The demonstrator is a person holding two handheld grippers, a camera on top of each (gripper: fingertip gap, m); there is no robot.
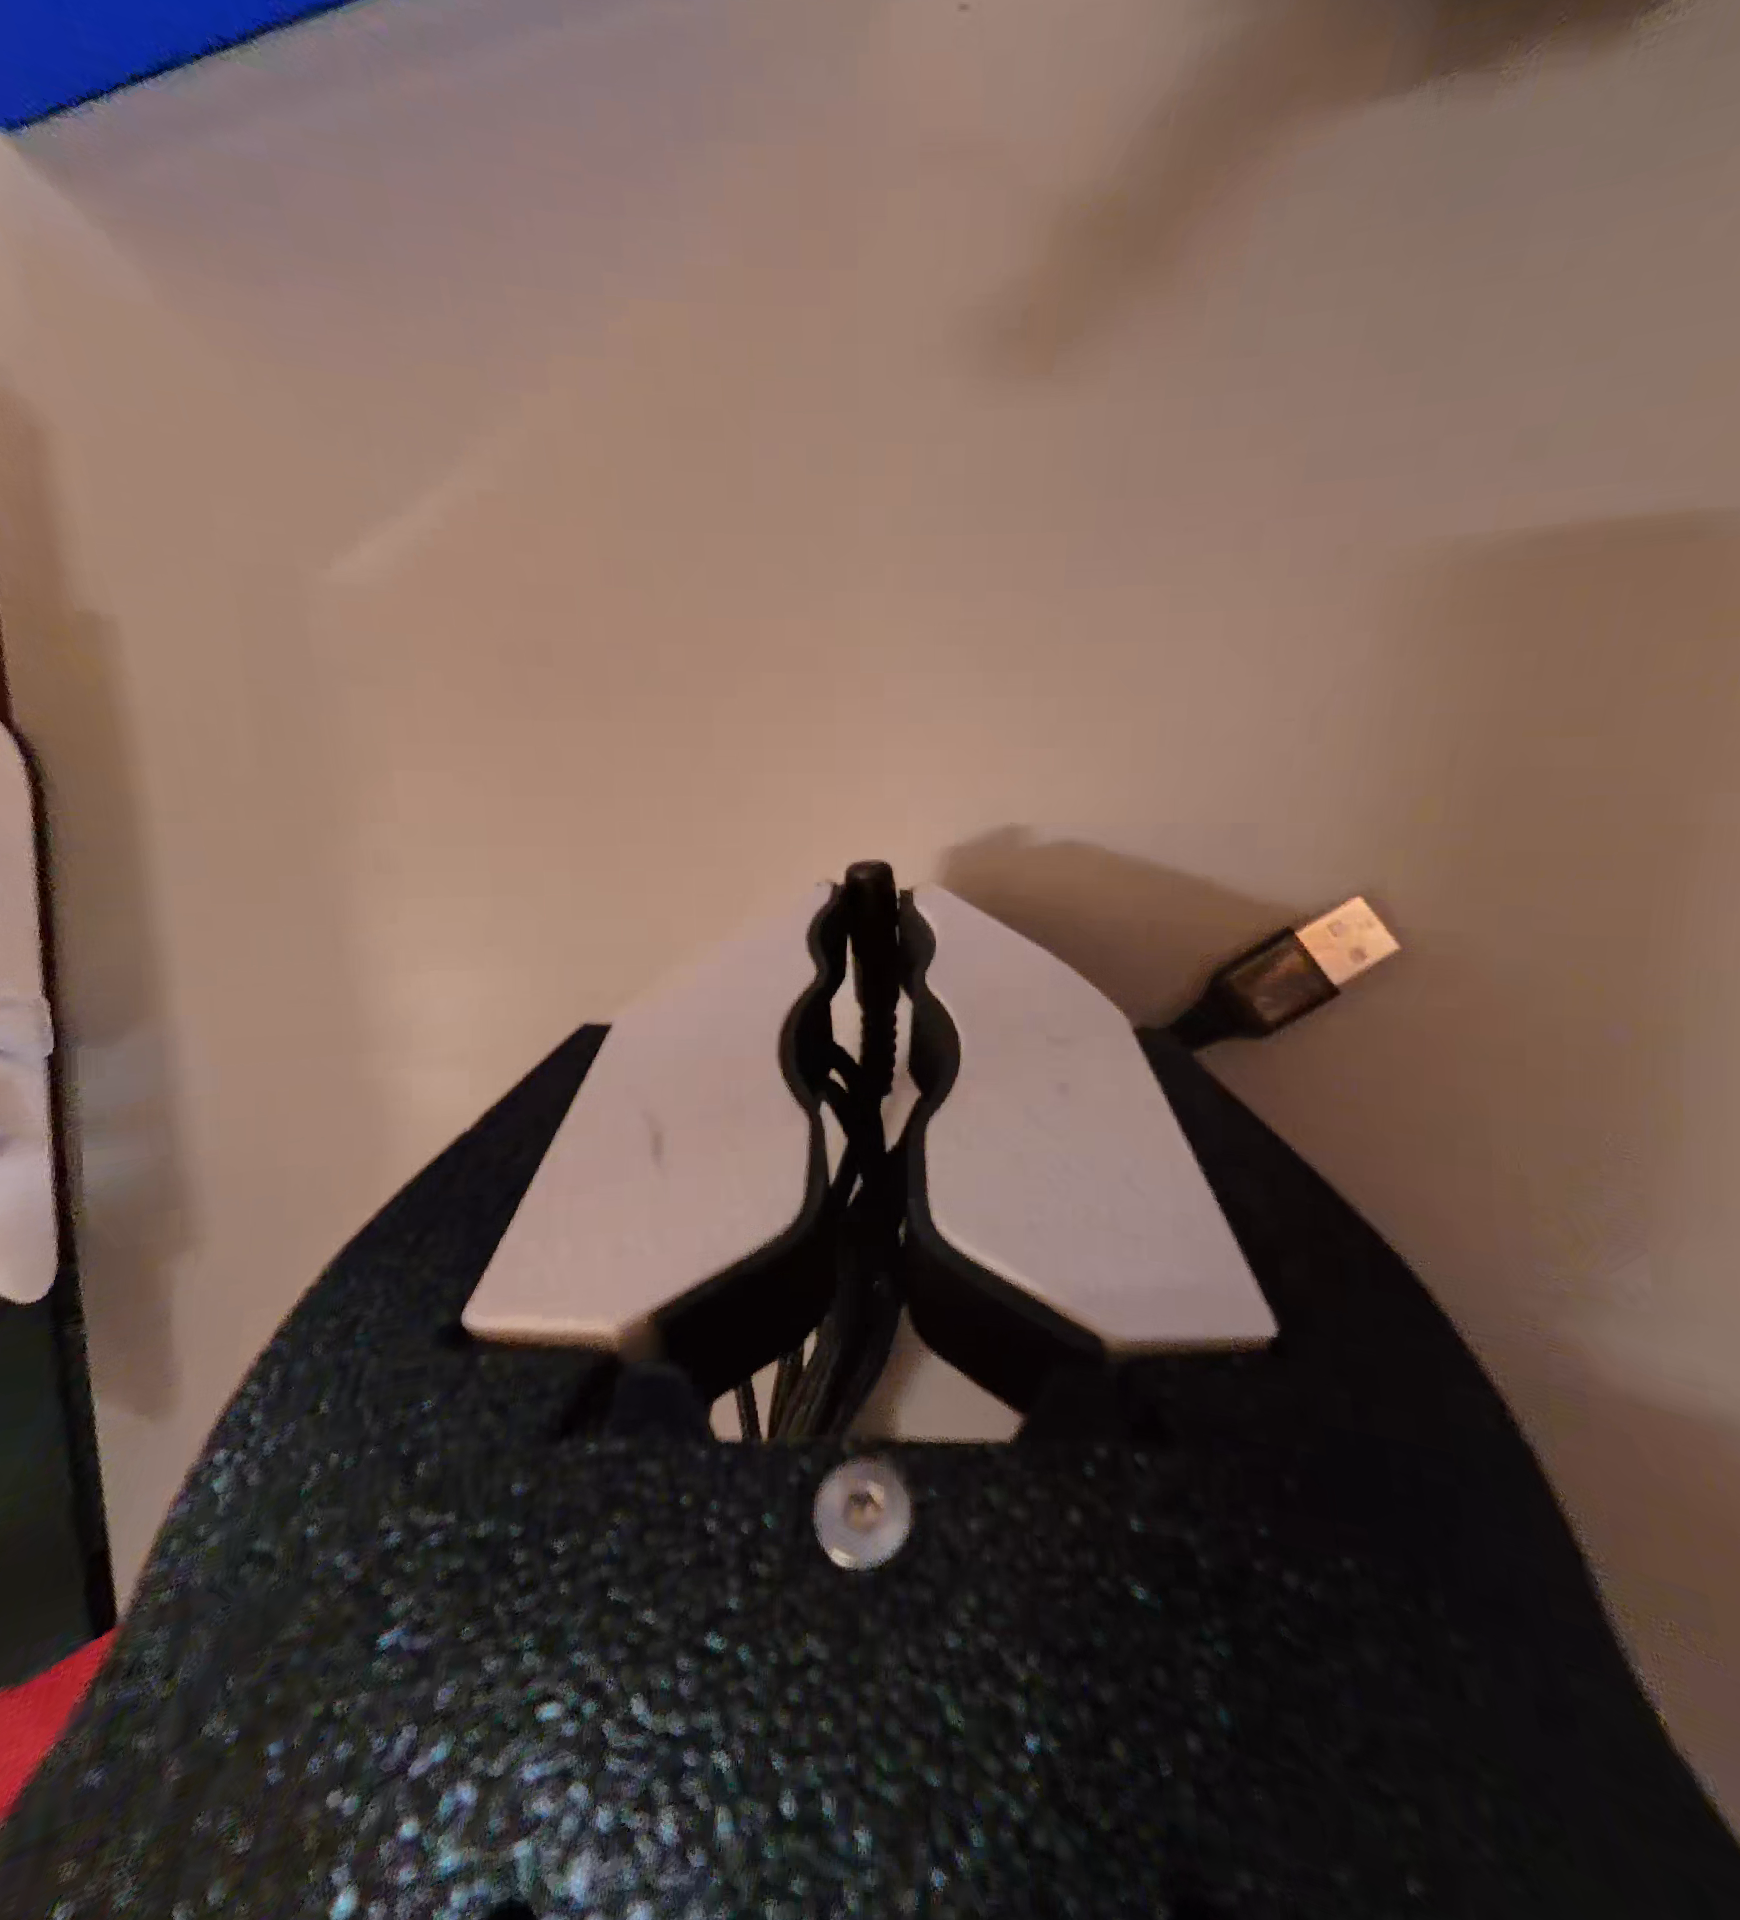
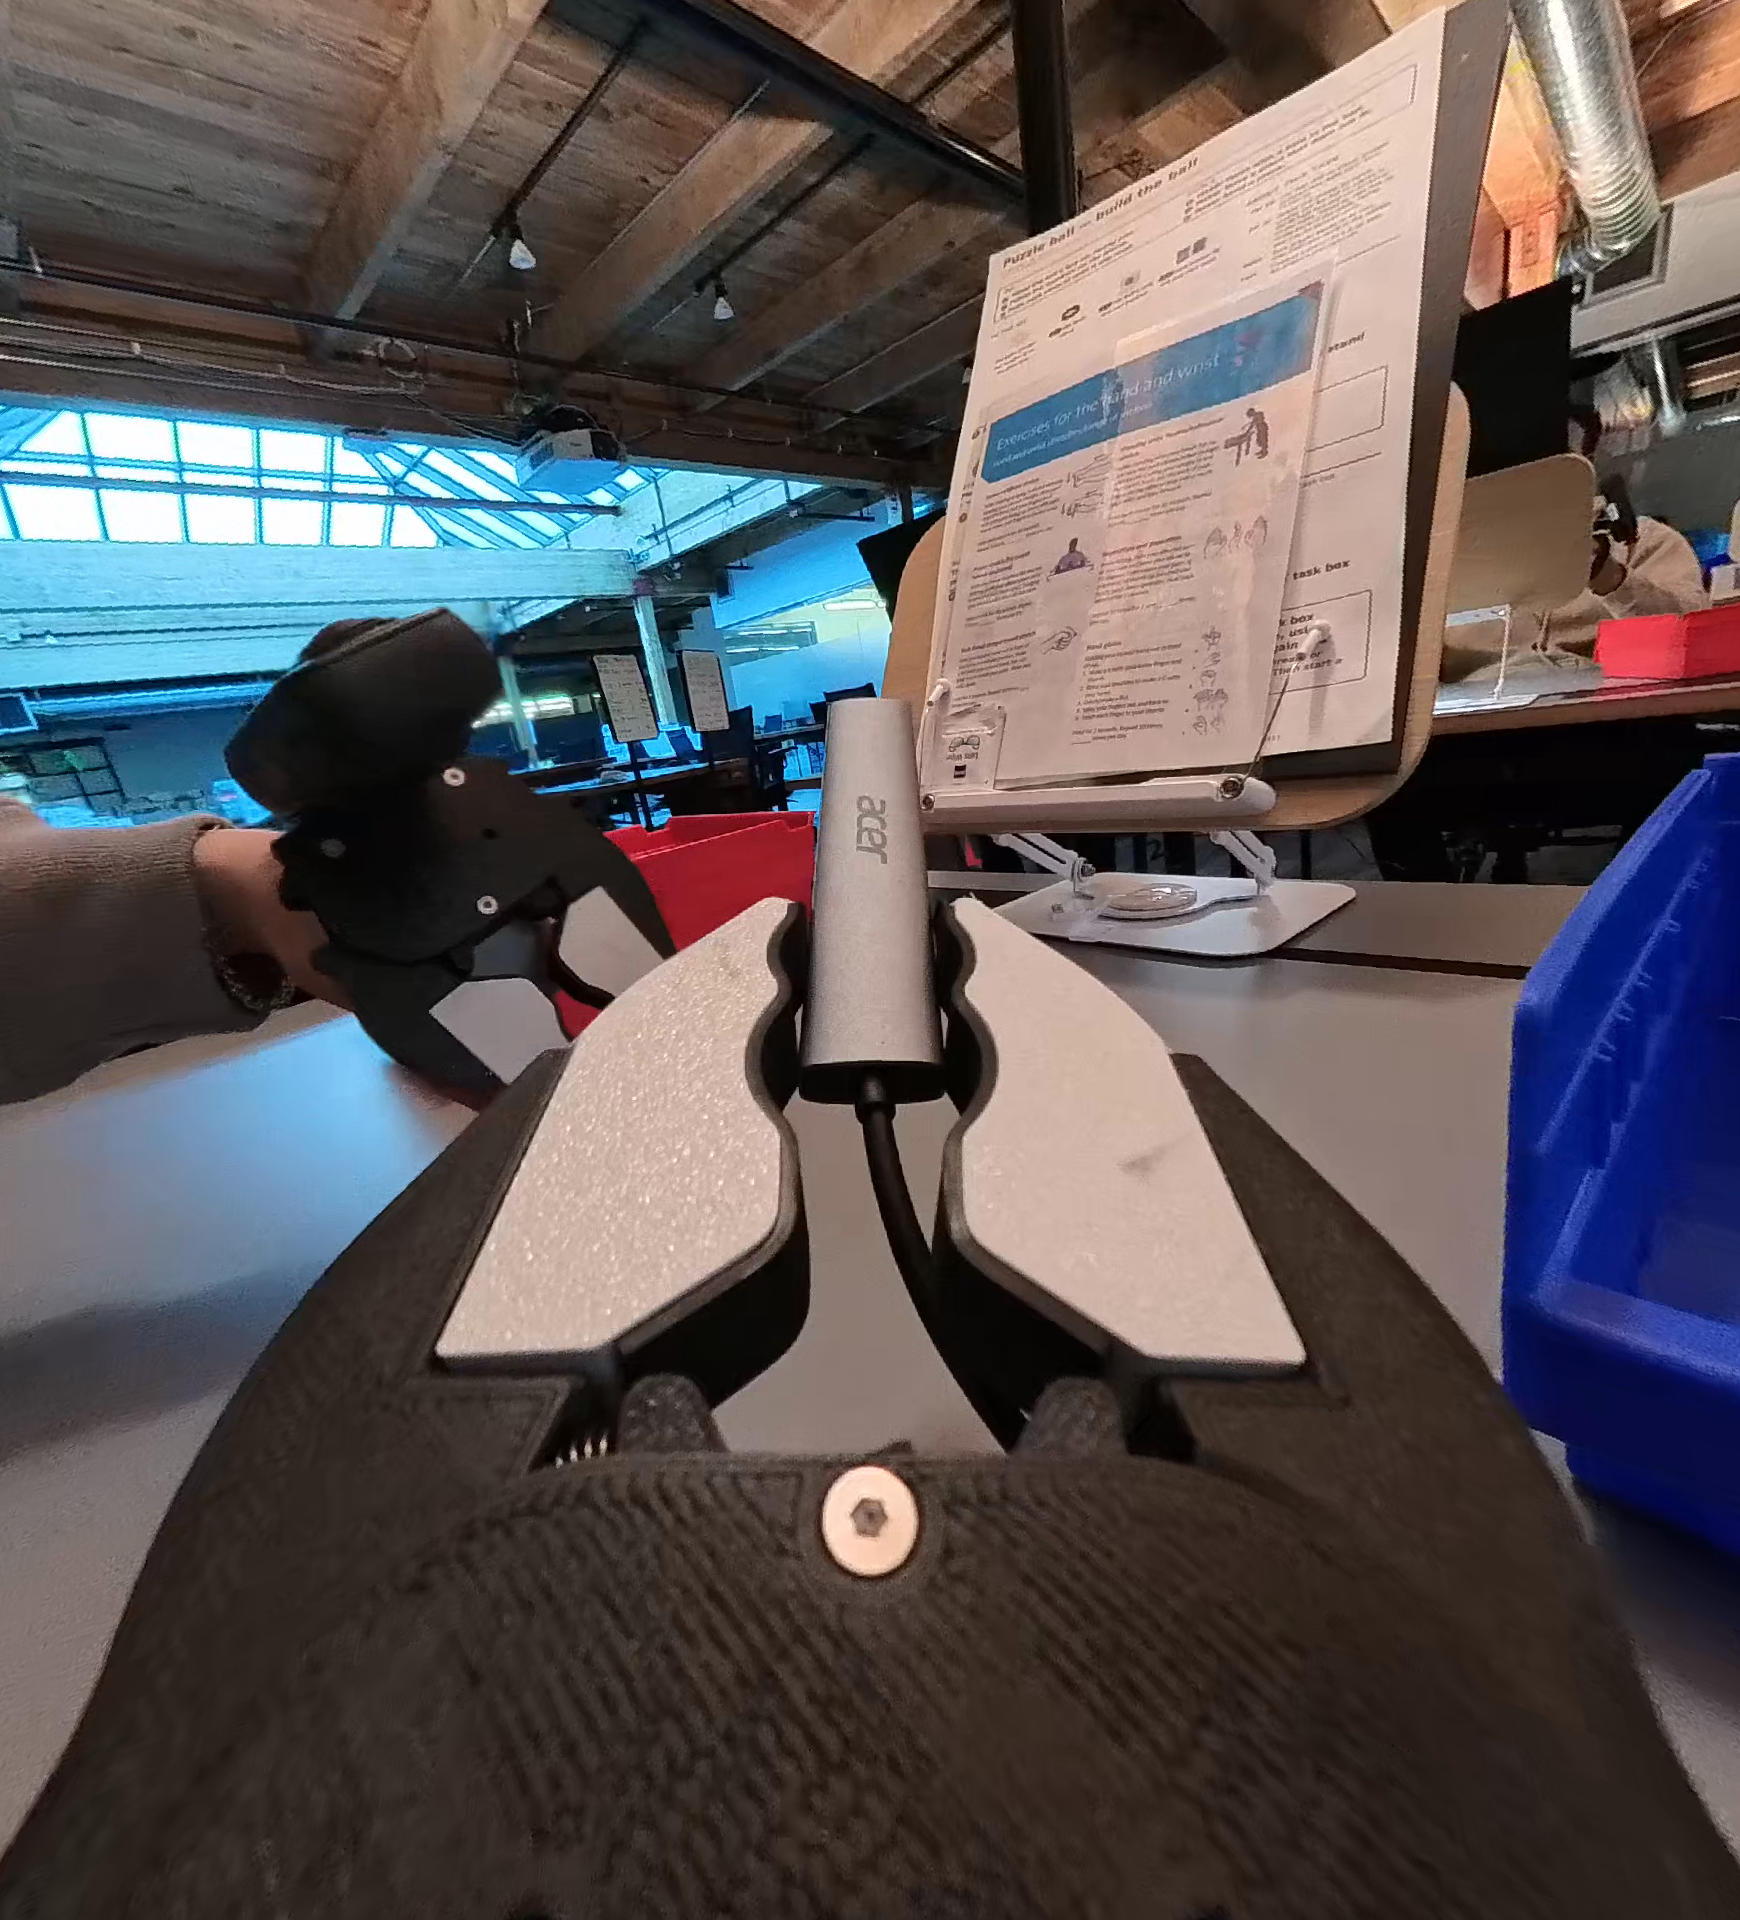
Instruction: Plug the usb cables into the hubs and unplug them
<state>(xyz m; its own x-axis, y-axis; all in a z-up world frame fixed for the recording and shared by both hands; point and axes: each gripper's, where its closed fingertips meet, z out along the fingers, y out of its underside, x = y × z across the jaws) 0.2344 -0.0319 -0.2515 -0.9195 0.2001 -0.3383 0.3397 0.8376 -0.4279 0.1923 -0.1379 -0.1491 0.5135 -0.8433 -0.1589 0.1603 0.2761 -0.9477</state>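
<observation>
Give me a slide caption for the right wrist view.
Right gripper clamps a grey USB hub above the table.

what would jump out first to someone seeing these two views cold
In the right wrist view, the grey USB hub stands out, pinched upright between the right tongs at centre, its black lead trailing back between the fingers. In the left wrist view, the left tongs are shut on a black cable, and a loose USB plug lies on the pale table just to their right. A blue bin fills the right edge of the right wrist view.
</observation>
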